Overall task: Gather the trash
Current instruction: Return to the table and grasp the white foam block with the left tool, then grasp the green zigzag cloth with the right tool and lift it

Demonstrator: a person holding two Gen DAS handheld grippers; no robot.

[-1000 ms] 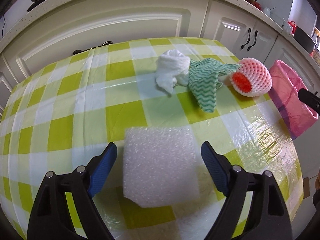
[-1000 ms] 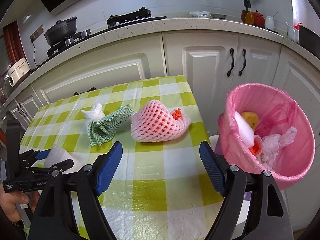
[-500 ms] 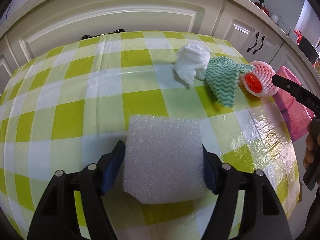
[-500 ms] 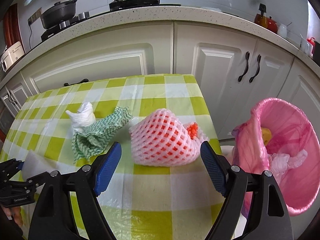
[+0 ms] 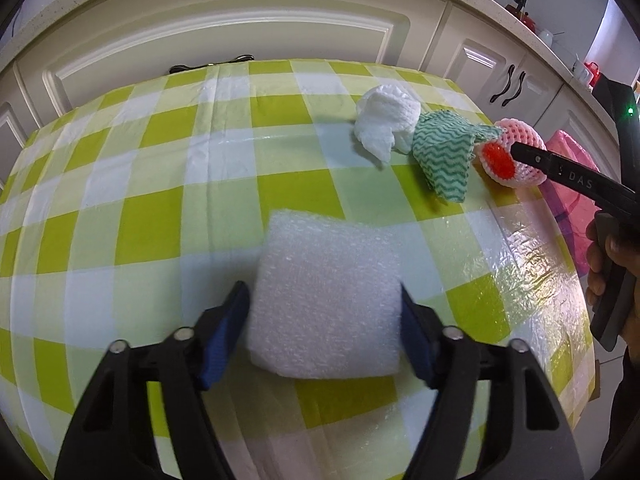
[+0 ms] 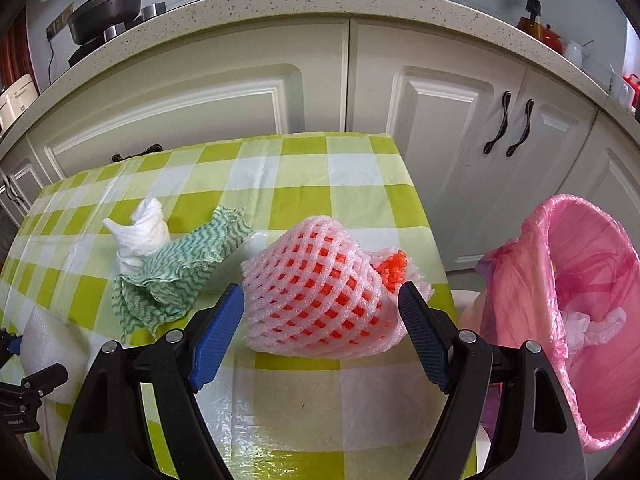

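Observation:
My left gripper [image 5: 324, 330] is shut on a white foam sheet [image 5: 326, 296], both pads pressing its sides just above the checked table [image 5: 160, 208]. The sheet also shows in the right wrist view [image 6: 42, 342]. My right gripper [image 6: 322, 334] is open, its jaws on either side of a pink foam fruit net [image 6: 320, 300] with orange inside. The net also shows in the left wrist view [image 5: 516, 154]. A green wavy cloth [image 6: 180, 276] and a crumpled white tissue [image 6: 140, 236] lie left of the net.
A pink-lined trash bin [image 6: 576, 312] holding trash stands off the table's right edge. White cabinets [image 6: 240, 92] and a counter with a stove and pot [image 6: 106, 8] run behind the table.
My left gripper closed on the foam sheet and lifted it slightly. My right gripper moved forward and down until its open jaws flank the fruit net.

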